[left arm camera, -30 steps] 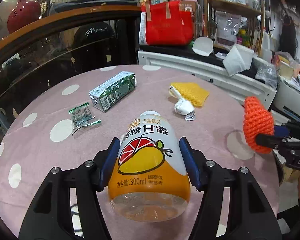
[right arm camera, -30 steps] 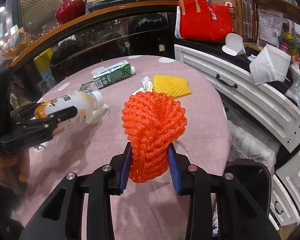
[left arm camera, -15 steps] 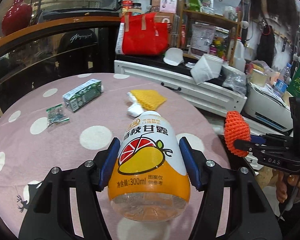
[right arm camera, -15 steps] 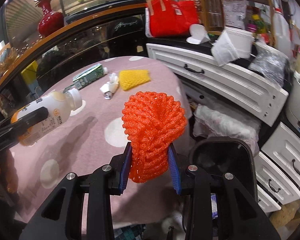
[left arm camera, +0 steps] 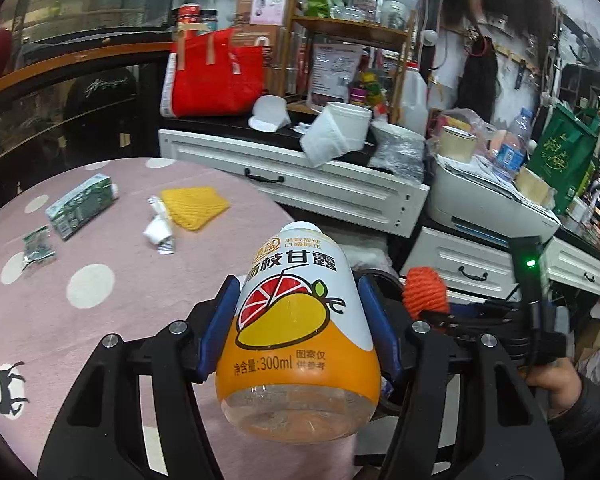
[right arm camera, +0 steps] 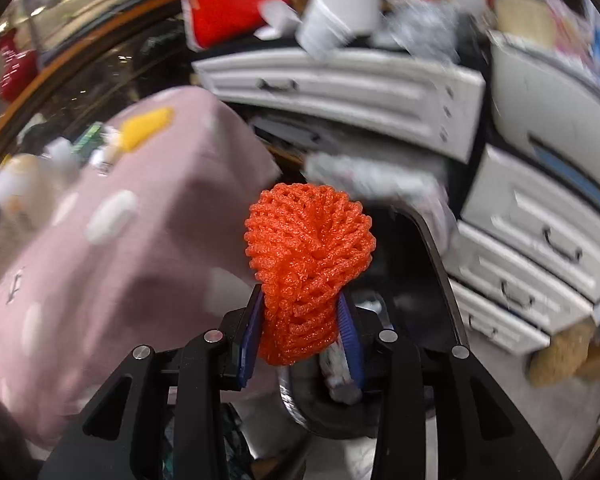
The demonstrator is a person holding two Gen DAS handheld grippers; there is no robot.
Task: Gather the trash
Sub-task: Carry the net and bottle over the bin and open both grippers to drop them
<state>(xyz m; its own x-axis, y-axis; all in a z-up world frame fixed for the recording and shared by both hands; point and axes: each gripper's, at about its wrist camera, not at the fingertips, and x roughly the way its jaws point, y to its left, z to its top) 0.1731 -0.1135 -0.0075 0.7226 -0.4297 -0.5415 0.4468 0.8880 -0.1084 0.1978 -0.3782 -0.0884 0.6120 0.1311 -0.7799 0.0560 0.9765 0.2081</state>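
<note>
Left gripper (left arm camera: 298,328) and right gripper (right arm camera: 302,328) each clamp a load, both held raised.

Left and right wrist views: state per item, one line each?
left gripper: jaws shut on juice bottle
juice bottle: held, lifted, nearly empty
right gripper: jaws shut on orange foam net
orange foam net: held above black bin
black bin: open
green carton: lying on table
yellow foam net: flat on table

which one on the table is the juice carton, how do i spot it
Start at the round pink polka-dot table in the left wrist view and go to its far left edge. The green-and-white carton lies on its side there, left of the yellow foam net. It is the only boxy item; the small green wrapper in front is flat.
</note>
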